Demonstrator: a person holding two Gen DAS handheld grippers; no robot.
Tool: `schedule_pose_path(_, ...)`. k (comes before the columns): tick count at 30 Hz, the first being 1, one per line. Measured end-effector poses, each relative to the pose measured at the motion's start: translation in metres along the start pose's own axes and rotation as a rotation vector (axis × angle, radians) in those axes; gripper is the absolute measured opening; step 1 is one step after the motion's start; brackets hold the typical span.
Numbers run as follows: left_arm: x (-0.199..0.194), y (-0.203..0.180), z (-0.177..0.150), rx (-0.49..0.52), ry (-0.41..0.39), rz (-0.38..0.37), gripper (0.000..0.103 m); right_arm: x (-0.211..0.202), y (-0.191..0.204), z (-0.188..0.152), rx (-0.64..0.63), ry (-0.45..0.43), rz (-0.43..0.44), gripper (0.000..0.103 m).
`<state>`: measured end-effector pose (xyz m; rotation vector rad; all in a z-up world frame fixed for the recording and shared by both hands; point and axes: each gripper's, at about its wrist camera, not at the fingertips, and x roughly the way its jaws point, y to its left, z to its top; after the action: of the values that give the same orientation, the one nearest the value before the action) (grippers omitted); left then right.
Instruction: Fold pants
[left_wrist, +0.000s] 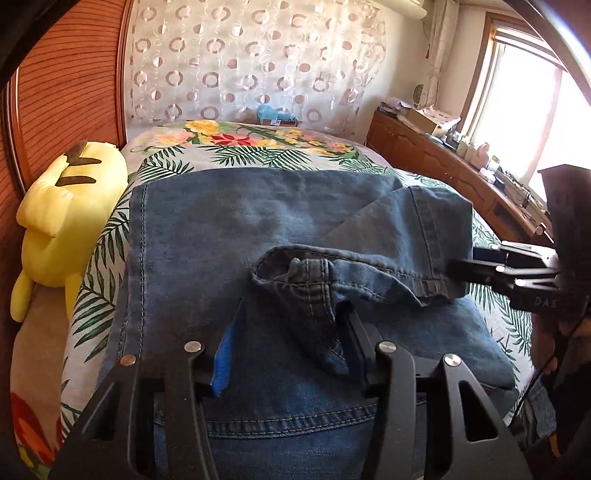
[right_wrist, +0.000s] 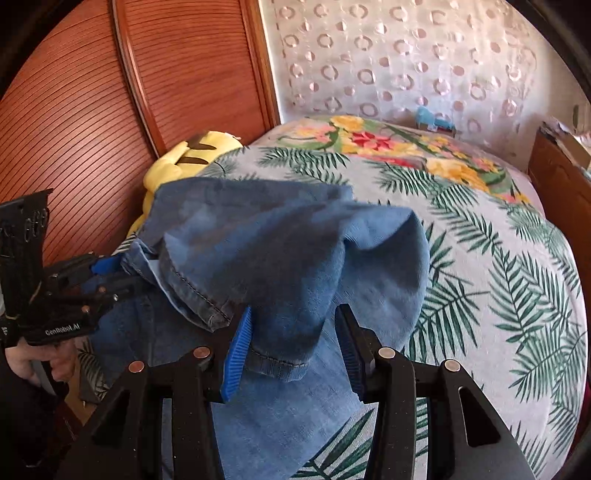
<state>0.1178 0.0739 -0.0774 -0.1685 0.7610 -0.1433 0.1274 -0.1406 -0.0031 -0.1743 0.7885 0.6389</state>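
Blue jeans (left_wrist: 221, 221) lie folded on the bed, one leg turned back over the rest. In the left wrist view my left gripper (left_wrist: 295, 306) is shut on a bunched fold of denim beside the leg hem (left_wrist: 291, 275), and the cloth fills the gap between its fingers. From the right my right gripper (left_wrist: 456, 271) reaches into the hem's other end. In the right wrist view the right gripper (right_wrist: 294, 310) stands open. The draped jeans (right_wrist: 258, 229) hang between its fingers, and the hem stops short of the right-hand pad. The left gripper (right_wrist: 122, 273) bites the hem at far left.
The bedspread (left_wrist: 258, 147) has a palm-leaf and flower print. A yellow plush toy (left_wrist: 66, 221) lies along the left edge against a ribbed wooden wardrobe (left_wrist: 66, 92). A wooden sideboard (left_wrist: 443, 158) with clutter runs under the window at right. A hand (right_wrist: 55, 365) holds the left gripper.
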Motion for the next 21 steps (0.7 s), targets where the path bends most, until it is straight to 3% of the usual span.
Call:
schedule_pose_path(3,0.002,0.000,0.003,-0.011,-0.008,-0.019,0.044,0.005,-0.001,0.000,0.022,0.015,0.014,0.048)
schedule_pose_path(8,0.003,-0.006,0.002,0.003,-0.012,-0.049,0.016,0.015,-0.011,0.006,0.068,0.015,0.087,0.046)
schedule_pose_path(9,-0.001,-0.008,0.001,0.003,-0.026,-0.054,0.011,0.015,-0.012,0.007,0.071,0.011,0.108,0.024)
schedule_pose_path(10,-0.006,-0.010,0.000,0.006,-0.039,-0.054,0.010,0.015,-0.012,0.011,0.067,0.010,0.131,0.012)
schedule_pose_path(12,-0.024,-0.017,-0.002,0.014,-0.080,-0.049,0.010,0.008,-0.014,0.014,0.053,-0.014,0.143,0.003)
schedule_pose_path(21,-0.106,-0.036,-0.003,0.025,-0.249,-0.101,0.009,-0.085,0.013,0.080,-0.095,-0.259,0.141,0.002)
